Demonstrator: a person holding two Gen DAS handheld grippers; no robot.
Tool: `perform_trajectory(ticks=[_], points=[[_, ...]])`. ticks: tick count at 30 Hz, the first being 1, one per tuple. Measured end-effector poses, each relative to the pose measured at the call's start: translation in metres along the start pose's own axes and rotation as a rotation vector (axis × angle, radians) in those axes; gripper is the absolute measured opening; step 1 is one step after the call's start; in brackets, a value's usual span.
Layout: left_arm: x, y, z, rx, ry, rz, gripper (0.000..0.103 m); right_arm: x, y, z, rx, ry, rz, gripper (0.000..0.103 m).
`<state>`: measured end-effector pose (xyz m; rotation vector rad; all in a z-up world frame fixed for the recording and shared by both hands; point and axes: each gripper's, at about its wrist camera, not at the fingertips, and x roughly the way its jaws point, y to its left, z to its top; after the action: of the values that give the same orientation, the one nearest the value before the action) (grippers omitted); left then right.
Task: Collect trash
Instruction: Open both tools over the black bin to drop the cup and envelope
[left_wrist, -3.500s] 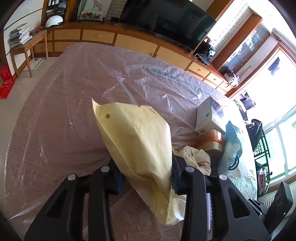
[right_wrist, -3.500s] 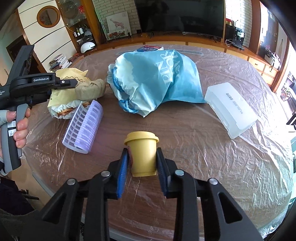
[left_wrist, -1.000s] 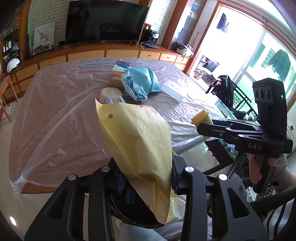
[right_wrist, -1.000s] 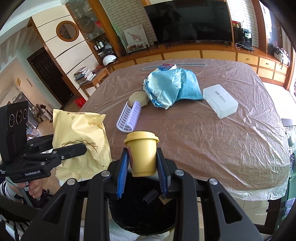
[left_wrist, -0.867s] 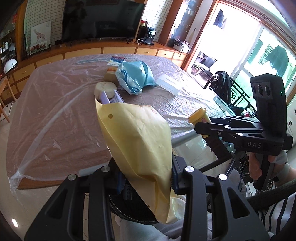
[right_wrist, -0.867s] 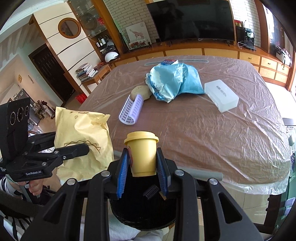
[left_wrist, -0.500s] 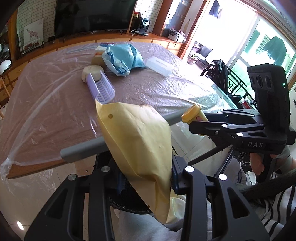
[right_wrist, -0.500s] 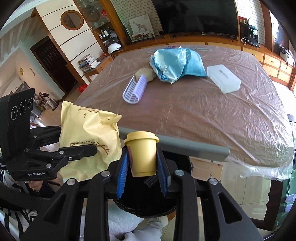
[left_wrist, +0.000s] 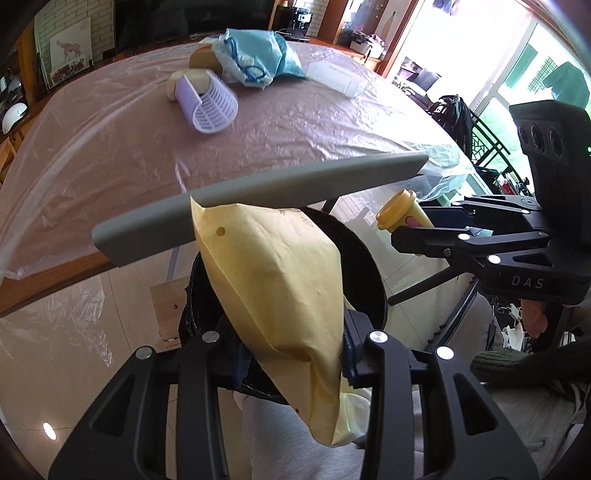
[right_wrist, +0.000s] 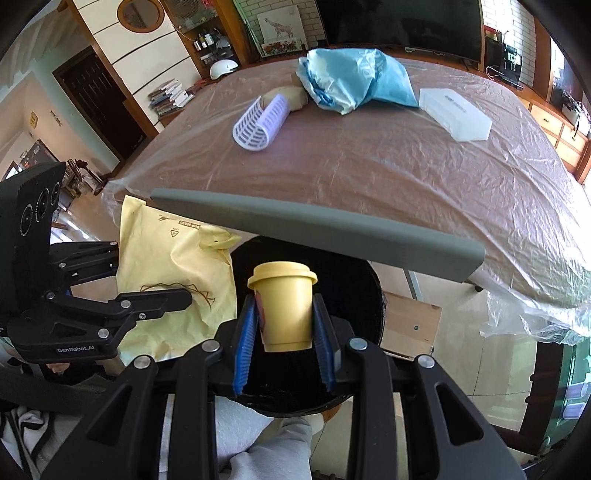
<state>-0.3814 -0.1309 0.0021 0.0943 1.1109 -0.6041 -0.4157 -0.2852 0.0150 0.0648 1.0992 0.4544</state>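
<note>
While both loads hang over the black bin (right_wrist: 354, 280) below the tabletop (right_wrist: 406, 166) edge, risks run left to right: left tongs (left_wrist: 291, 354), clenched on the yellow bag (left_wrist: 273, 280) — wide and floppy, it may drape over the rim; right tongs (right_wrist: 284, 332), clamped on the yellow cup (right_wrist: 282, 310) — tilted release could bounce it out.

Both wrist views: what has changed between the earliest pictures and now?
Both grippers have carried their loads off the table and down over the black bin. The left gripper stays shut on the yellow bag, the right gripper on the yellow cup; nothing released. The blue bag, purple basket and white box lie as before.
</note>
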Motion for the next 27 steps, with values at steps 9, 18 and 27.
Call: perform_trajectory(ticks=[9,18,27], points=[[0.019,0.001,-0.008,0.01,0.043,0.015,0.039,0.021,-0.005,-0.003,0.028,0.037,-0.019,0.03],[0.037,0.003,-0.009,0.01,0.063,0.032,0.039,0.032,-0.005,-0.005,0.041,0.064,-0.031,0.03],[0.048,0.001,-0.009,0.023,0.075,0.057,0.039,0.045,-0.004,-0.011,0.055,0.085,-0.038,0.03]])
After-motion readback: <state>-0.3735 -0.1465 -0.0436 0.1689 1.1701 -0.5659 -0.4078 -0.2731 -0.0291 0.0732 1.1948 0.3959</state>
